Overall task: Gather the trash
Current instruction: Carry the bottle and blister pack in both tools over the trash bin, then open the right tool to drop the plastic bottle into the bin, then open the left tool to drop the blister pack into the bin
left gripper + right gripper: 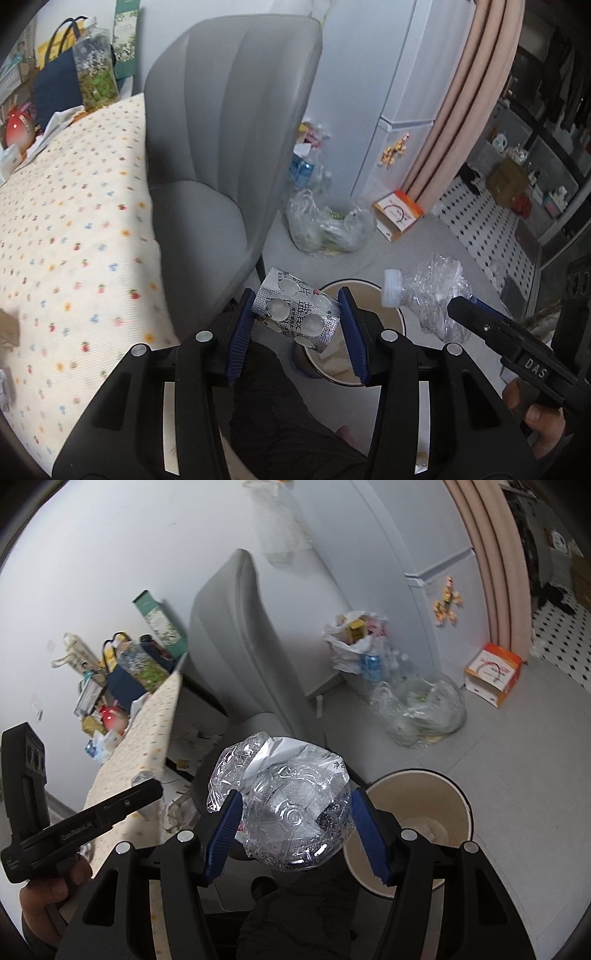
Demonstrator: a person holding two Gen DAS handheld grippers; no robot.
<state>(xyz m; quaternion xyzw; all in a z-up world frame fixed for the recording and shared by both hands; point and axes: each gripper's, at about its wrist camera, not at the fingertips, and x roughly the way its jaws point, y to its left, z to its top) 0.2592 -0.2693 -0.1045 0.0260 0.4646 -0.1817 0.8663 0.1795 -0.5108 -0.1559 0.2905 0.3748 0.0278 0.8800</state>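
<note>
A blister pack (297, 312) hides part of the bin's rim (400, 319) in the left wrist view. At nine o'clock the worktop (74, 221) is blurred. The crushed bottle (291, 812) covers the bin (458, 794) at its left edge.

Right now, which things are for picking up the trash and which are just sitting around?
For the job:
- blister pack in the left gripper
- crushed plastic bottle in the right gripper
- bin below

Just lying about:
- grey chair
- flowered tablecloth
- orange box
- fridge
- pink curtain
</note>
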